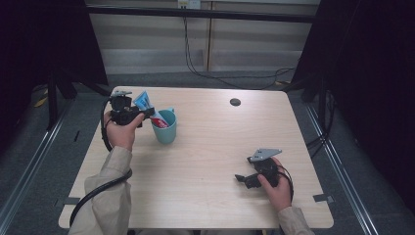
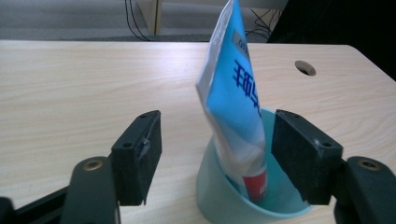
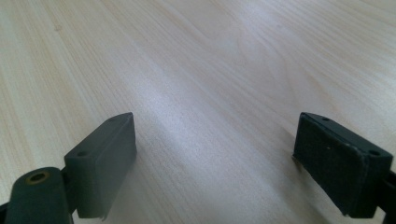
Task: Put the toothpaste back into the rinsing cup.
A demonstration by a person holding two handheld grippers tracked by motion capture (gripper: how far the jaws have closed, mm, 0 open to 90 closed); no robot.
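Left gripper [image 2: 217,156] fingers open around toothpaste tube [image 2: 233,93] standing in cup [image 2: 219,186]; back out straight, don't tip it; right gripper [image 3: 215,163] open, idle.

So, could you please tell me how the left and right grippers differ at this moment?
The left gripper is raised at the teal cup, its jaws open either side of the blue toothpaste tube; the right gripper sits low over bare table, with nothing between its jaws. Both are open.

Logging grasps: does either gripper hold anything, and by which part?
Nothing is held. The left gripper is open around the toothpaste tube in the cup; the right gripper is open.
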